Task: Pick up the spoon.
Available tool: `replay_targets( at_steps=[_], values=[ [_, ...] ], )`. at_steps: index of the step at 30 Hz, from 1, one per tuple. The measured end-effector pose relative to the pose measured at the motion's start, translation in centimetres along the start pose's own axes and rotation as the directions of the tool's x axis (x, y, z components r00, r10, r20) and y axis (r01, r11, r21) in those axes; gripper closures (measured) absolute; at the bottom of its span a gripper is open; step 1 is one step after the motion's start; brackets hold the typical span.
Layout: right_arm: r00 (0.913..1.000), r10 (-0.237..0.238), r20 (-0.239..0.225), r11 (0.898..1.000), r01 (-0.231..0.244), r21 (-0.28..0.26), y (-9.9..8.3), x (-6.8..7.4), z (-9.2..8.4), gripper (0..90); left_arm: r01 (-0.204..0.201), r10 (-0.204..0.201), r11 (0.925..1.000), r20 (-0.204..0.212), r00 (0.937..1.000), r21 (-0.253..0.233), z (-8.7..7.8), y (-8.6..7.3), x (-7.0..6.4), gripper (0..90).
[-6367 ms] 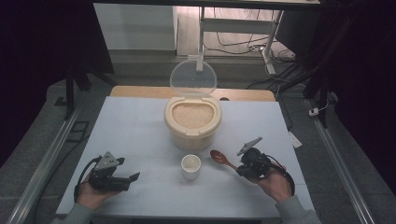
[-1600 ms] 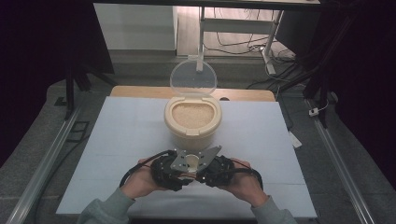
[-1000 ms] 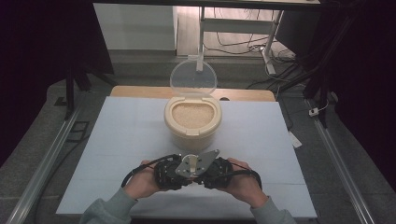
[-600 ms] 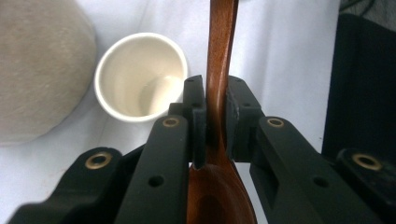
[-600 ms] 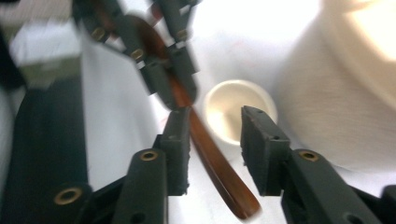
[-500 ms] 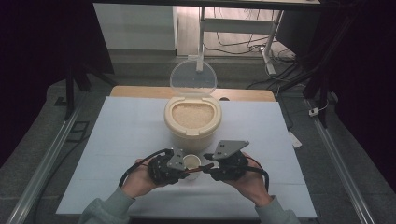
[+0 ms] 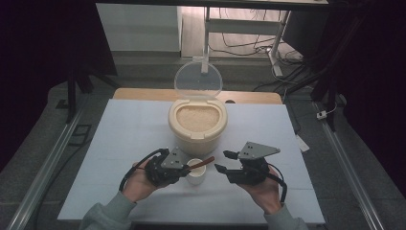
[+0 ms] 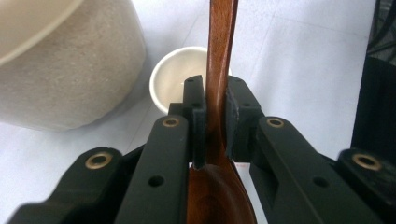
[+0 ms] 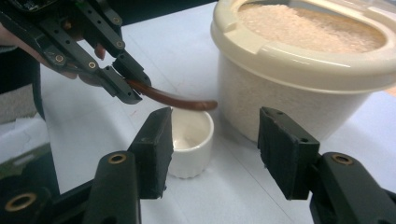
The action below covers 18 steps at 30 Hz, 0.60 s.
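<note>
Here my left gripper (image 7: 184,171) has its jaws clamped tight on the wooden spoon (image 8: 219,74), whose handle juts out over the small white cup (image 7: 196,171), toward two o'clock in the high view. My right gripper (image 7: 224,161) sits at three o'clock of the cup, just beside it; its jaws have just been opening and stand apart with nothing between them. The rice container (image 7: 198,123), lid up, is at twelve o'clock of the cup on the table (image 7: 129,129).
</note>
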State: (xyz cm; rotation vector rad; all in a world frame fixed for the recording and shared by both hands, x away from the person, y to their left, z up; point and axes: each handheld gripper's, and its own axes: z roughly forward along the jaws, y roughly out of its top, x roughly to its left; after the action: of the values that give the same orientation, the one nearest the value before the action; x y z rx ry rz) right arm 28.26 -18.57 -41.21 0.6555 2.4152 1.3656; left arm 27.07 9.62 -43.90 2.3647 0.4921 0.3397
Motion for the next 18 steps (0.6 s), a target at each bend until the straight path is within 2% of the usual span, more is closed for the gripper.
replay_targets(
  at_steps=[7,18],
  values=[
    [0.9975,0.071,0.005,0.996,-0.07,-0.058,-0.6,-0.3,-0.3,39.0,0.014,-0.014,0.9993,-0.014,0.9998,-0.034,-0.4,0.0,0.1,79.3],
    [0.9927,0.121,-0.004,0.99,-0.121,-0.069,-1.2,-0.2,0.3,36.8,0.033,-0.035,0.997,-0.028,0.999,-0.07,-0.4,-0.1,0.0,79.3]
  ],
)
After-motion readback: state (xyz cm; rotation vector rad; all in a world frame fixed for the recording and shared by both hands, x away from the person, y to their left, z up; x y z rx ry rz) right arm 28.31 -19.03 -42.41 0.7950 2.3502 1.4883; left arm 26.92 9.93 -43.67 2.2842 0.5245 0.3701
